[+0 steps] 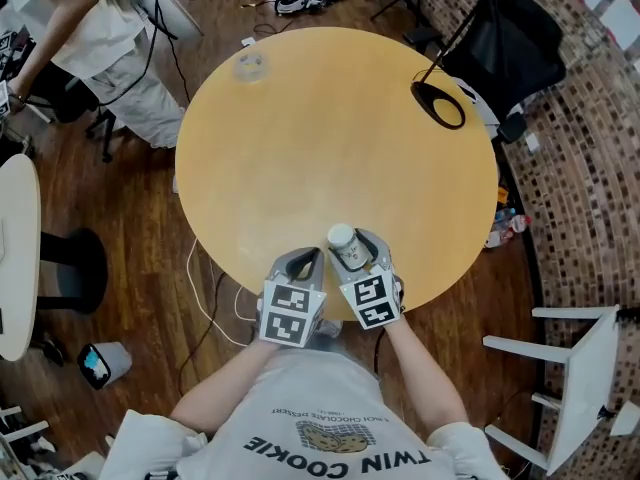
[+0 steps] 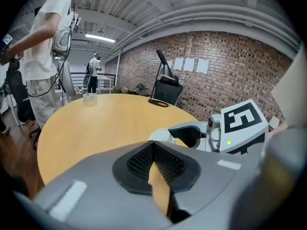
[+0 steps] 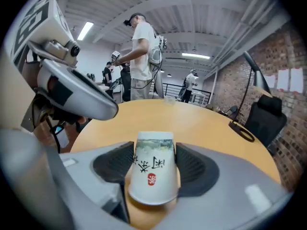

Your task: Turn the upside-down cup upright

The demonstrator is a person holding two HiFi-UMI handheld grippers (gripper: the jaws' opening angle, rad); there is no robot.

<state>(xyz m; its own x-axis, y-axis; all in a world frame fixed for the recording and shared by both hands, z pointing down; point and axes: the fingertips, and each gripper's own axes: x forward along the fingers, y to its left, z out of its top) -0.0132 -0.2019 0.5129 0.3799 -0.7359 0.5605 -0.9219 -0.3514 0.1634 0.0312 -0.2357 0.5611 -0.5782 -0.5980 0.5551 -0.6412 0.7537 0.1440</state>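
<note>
The cup (image 3: 152,170) is upside down, with its wide rim low and its flat bottom on top. It is near the front edge of the round table (image 1: 330,138). The right hand-held gripper (image 3: 153,150) is clamped on the cup, with a black pad (image 3: 115,164) pressed on each side. I cannot tell if the rim rests on the table or is a little above it. In the head view the cup (image 1: 341,236) shows only its white bottom, because the right hand-held gripper (image 1: 347,251) covers the rest. The left hand-held gripper (image 1: 304,260) is just beside it. Its jaws are together at the tips and hold nothing. A thin strip of table shows through the slit lower down. In the left gripper view the right gripper hides almost all of the cup, and only a small white bit peeks out. Far across the table sits a small clear thing (image 1: 248,65), too small to make out. A black ring (image 1: 438,103) lies near the right edge, with a rod that runs up out of the picture. A person (image 1: 100,38) stands by the far left side, cut off at the top.
</note>
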